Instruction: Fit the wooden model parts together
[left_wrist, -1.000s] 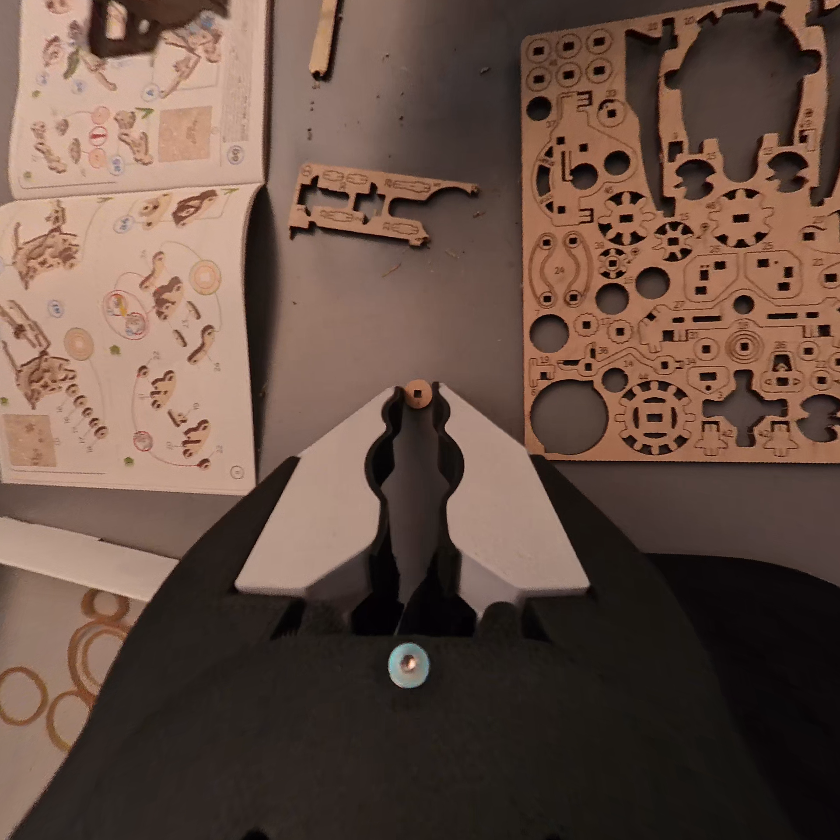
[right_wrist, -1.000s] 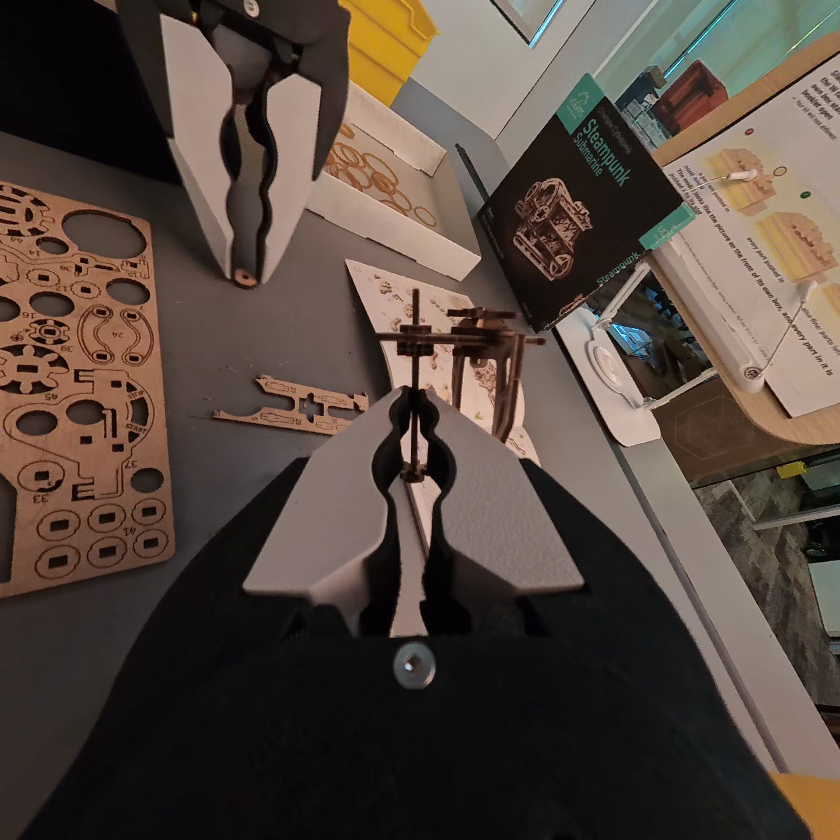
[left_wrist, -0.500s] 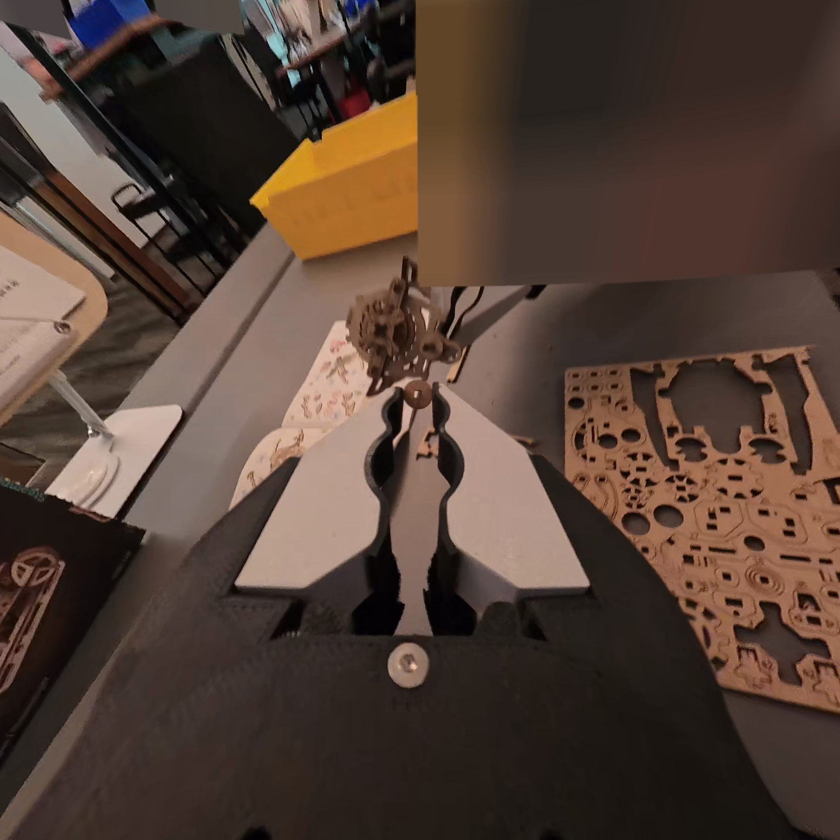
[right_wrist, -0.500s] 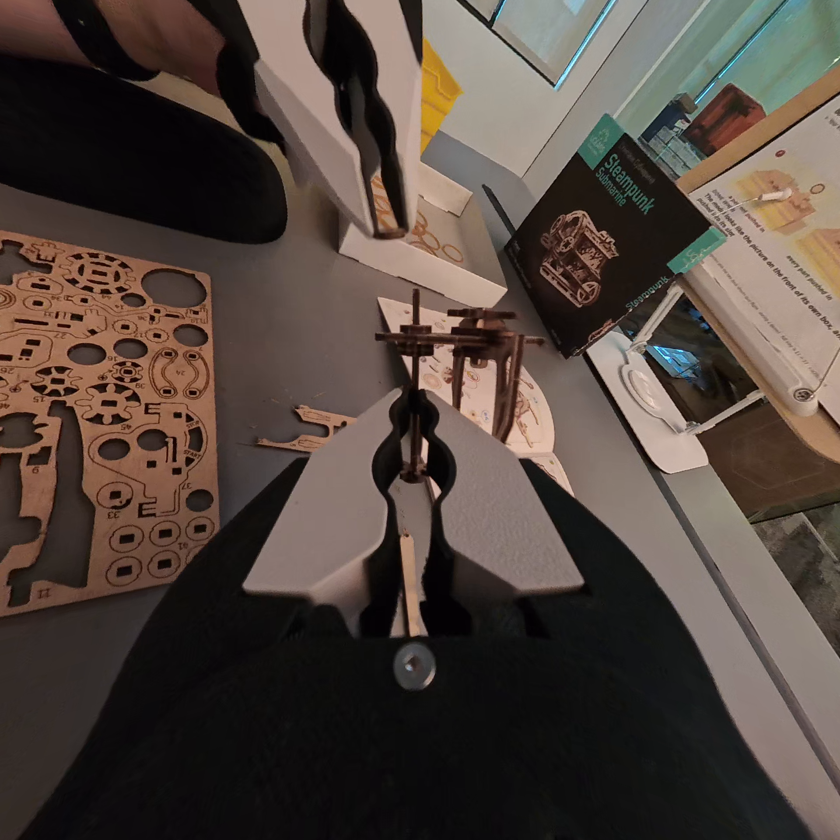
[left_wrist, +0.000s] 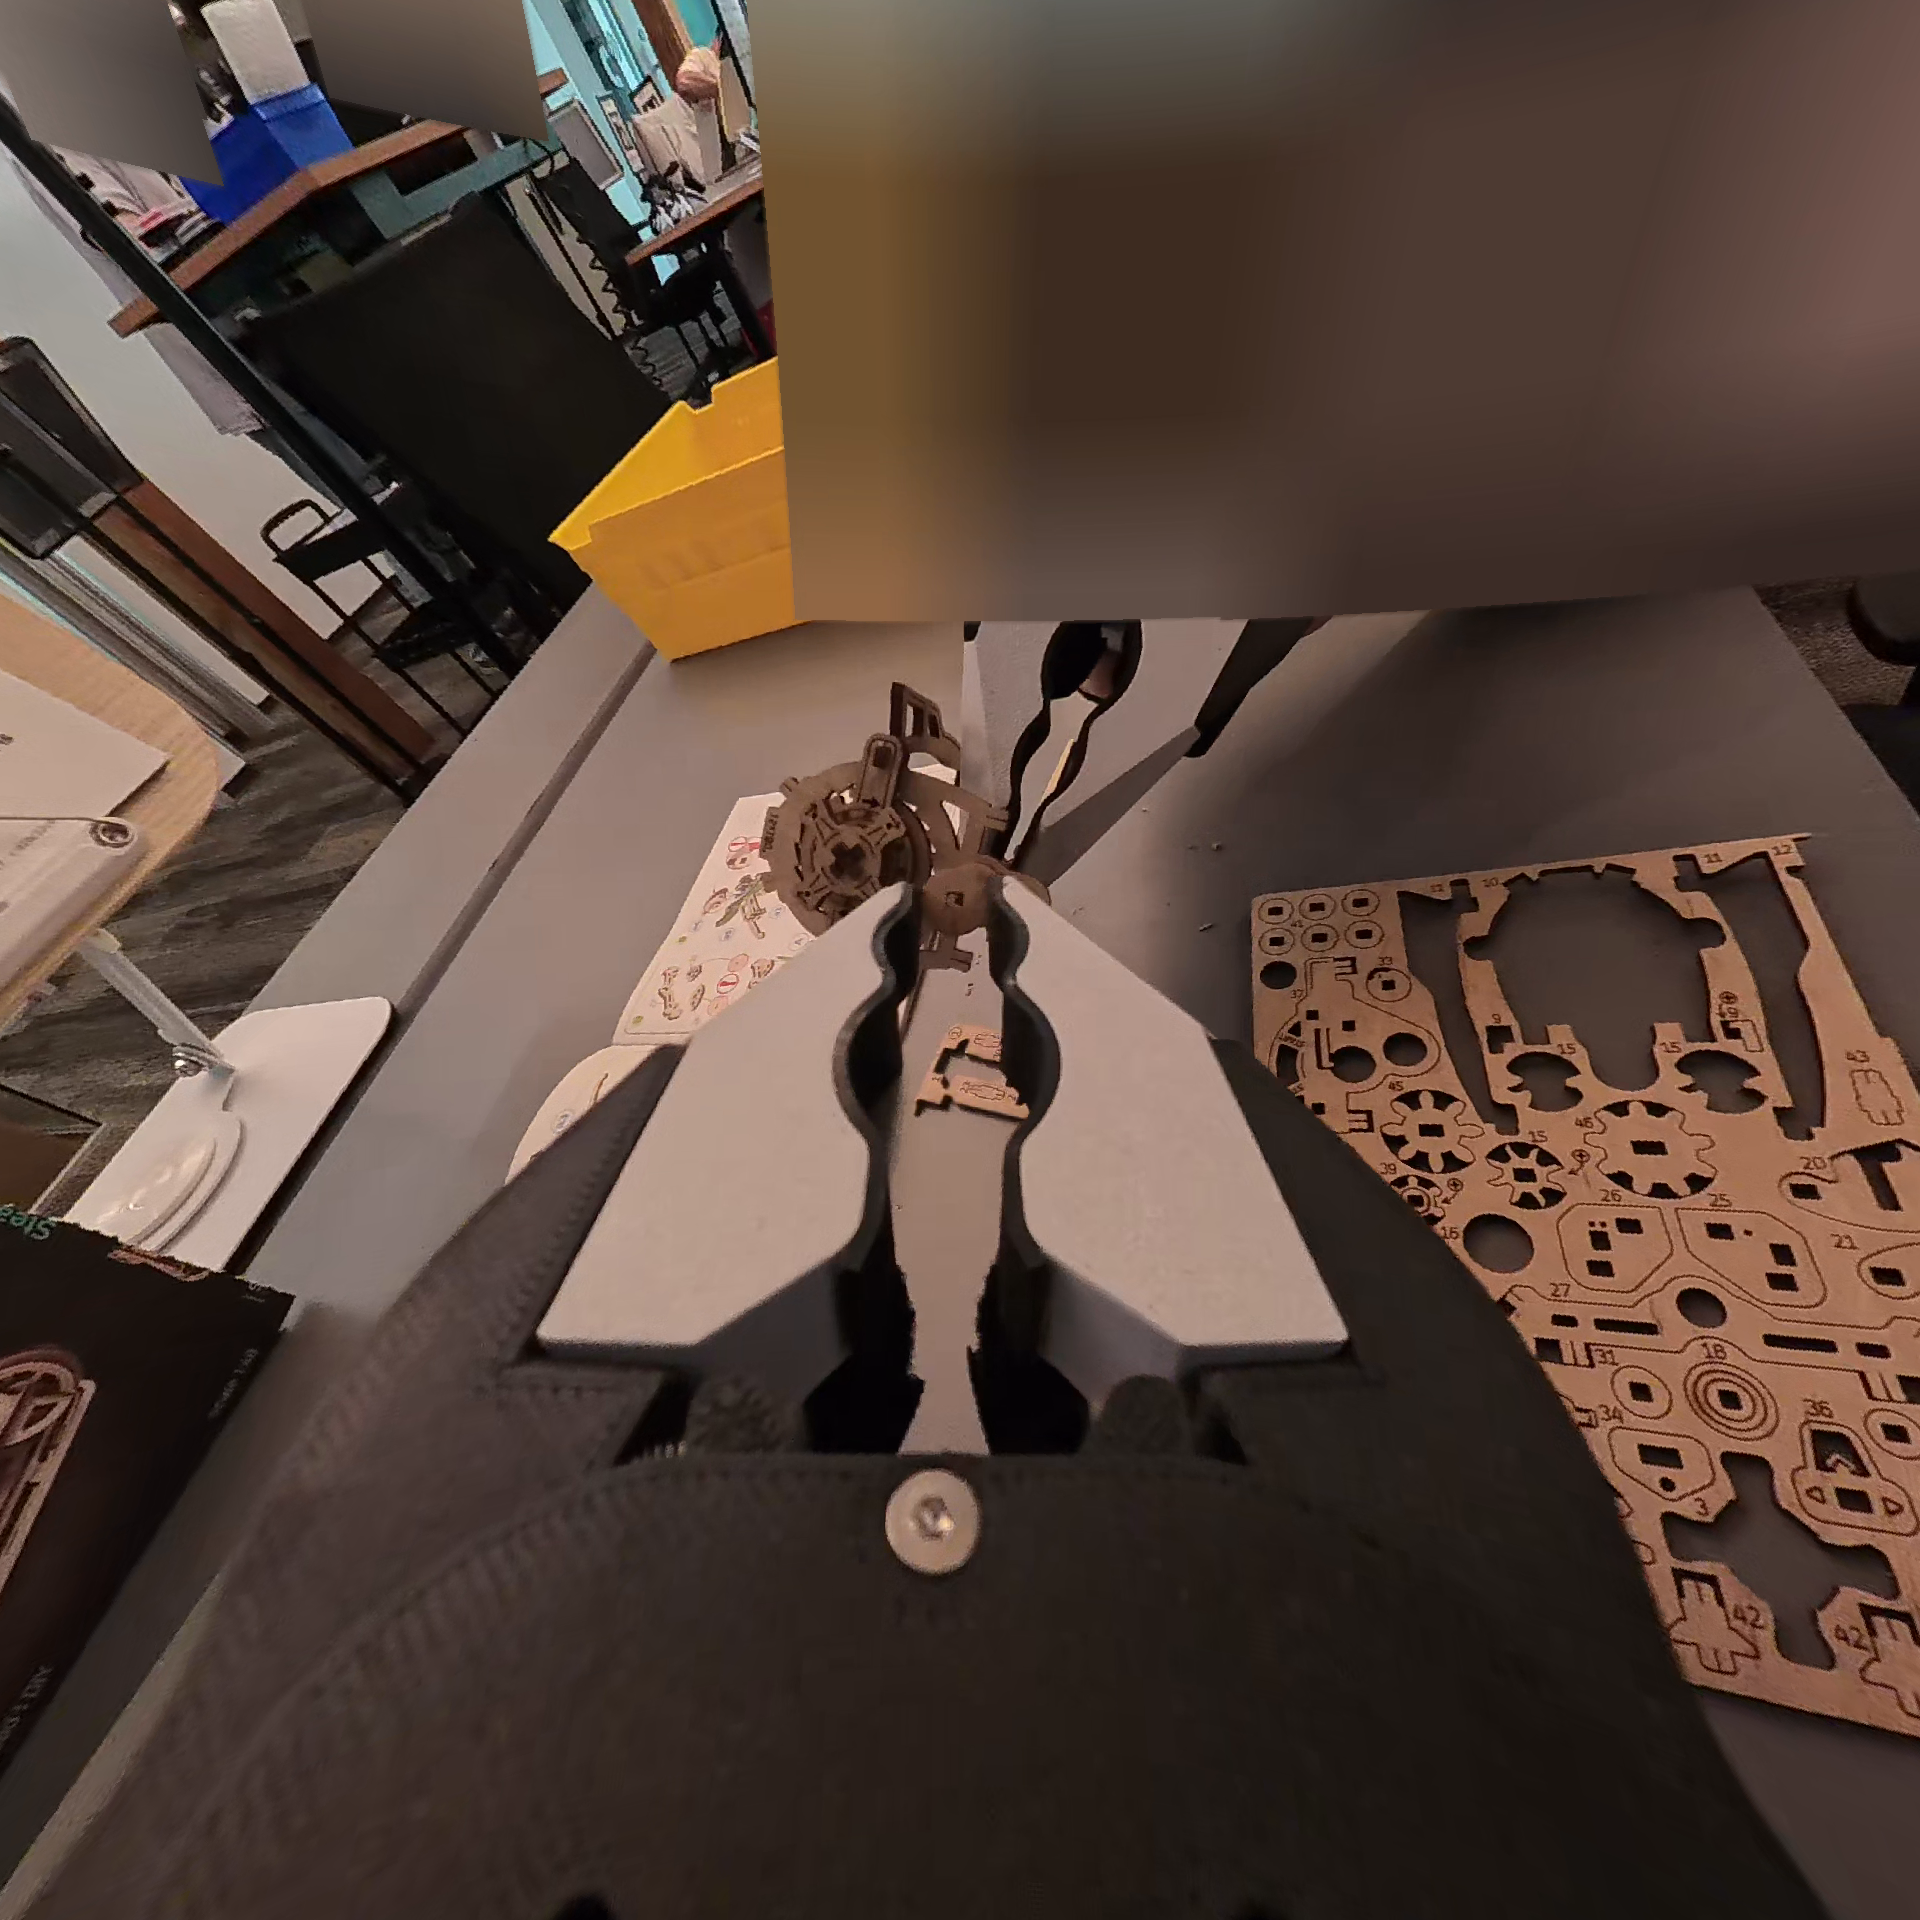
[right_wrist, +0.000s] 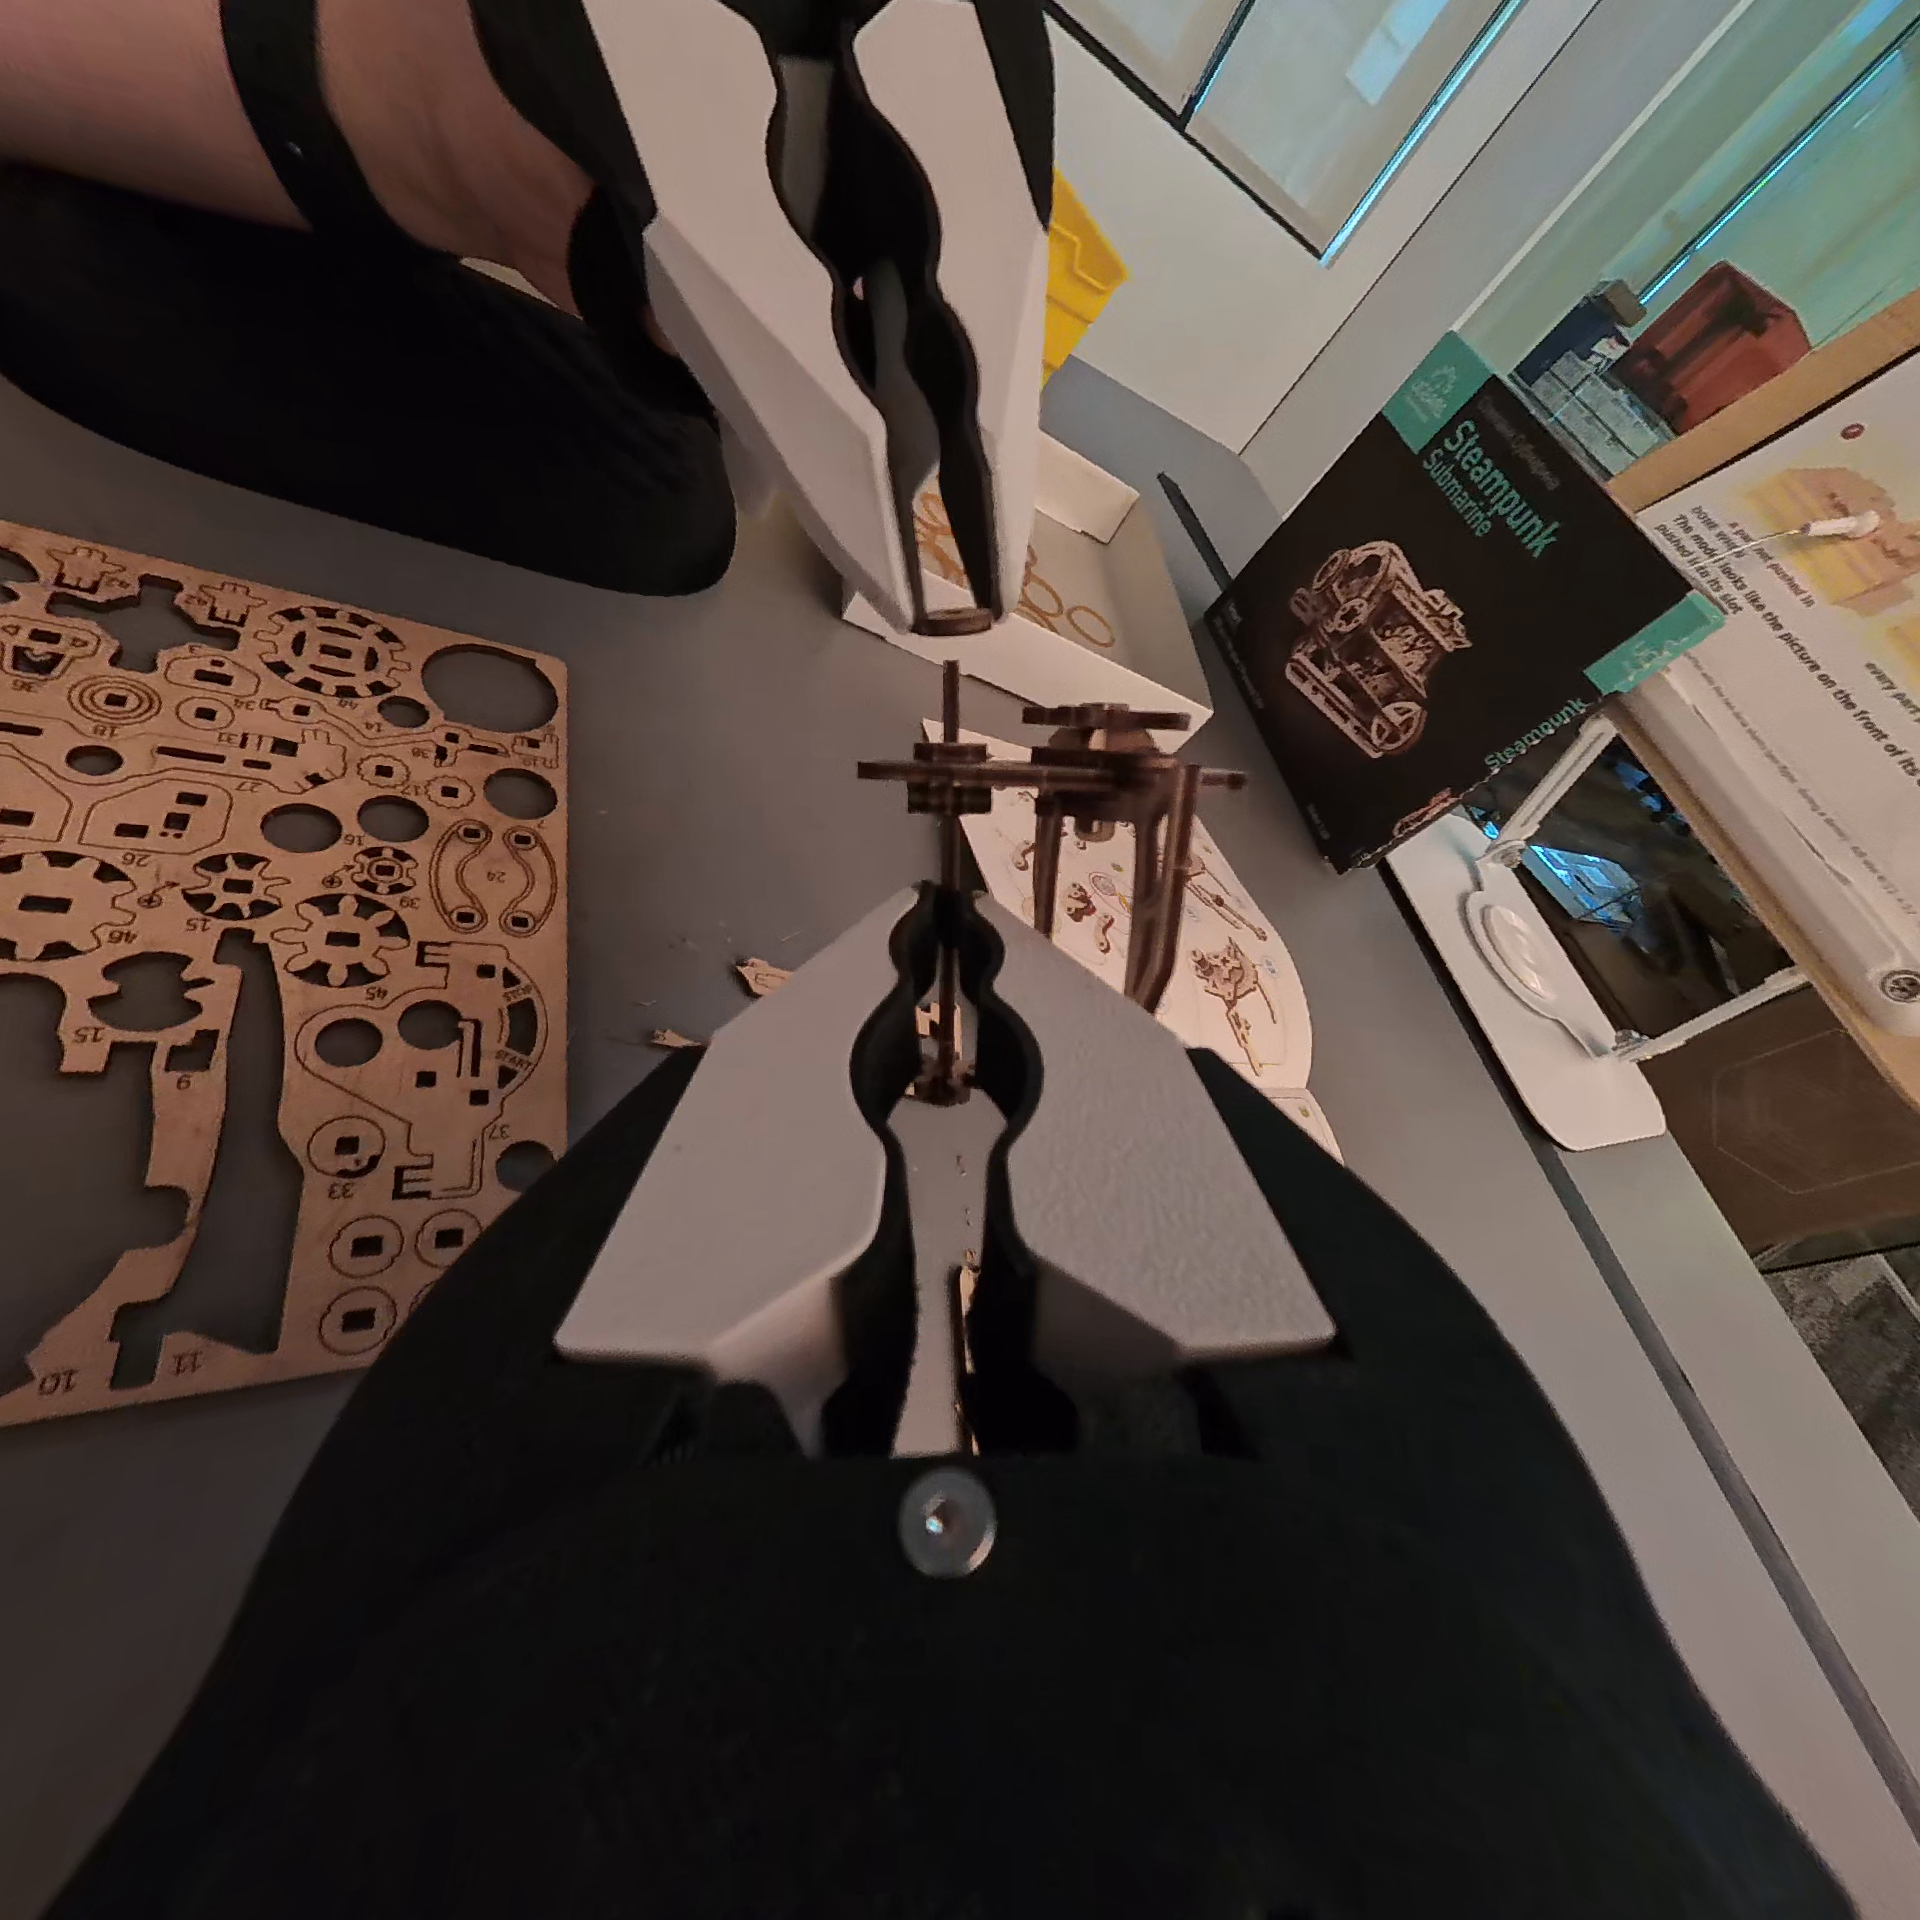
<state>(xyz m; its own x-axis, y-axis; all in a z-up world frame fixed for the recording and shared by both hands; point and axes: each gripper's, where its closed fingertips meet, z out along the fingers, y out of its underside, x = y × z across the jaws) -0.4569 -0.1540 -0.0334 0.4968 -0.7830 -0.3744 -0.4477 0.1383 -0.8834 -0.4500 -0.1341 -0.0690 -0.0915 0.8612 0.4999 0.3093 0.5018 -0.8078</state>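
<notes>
**A:** Quick, biggest first?

**B:** Grey table (right_wrist: 727, 727). On it the punched plywood sheet (right_wrist: 260, 935), my left in the right wrist view, plus an instruction booklet (right_wrist: 1195, 966), black kit box (right_wrist: 1455, 623), yellow bin (left_wrist: 686, 561).

**A:** Tools?

**B:** My right gripper (right_wrist: 940, 904) is clamped on the axle of the half-built wooden assembly (right_wrist: 1049, 779), held above the table, axle's long axis pointing straight away from me. My left gripper (right_wrist: 951, 620) pinches a small wooden disc (right_wrist: 954, 622) flat between its tips.

**A:** Key relation?

**B:** Disc sits just beyond the axle tip (right_wrist: 950, 675), near, not touching, roughly in line. I'd guess the disc slides down that axle next.

**A:** Obstructions?

**B:** Nothing between them. A loose offcut (left_wrist: 971, 1081) lies on the table below, clear of the path. Misalignment is my worry.
</notes>
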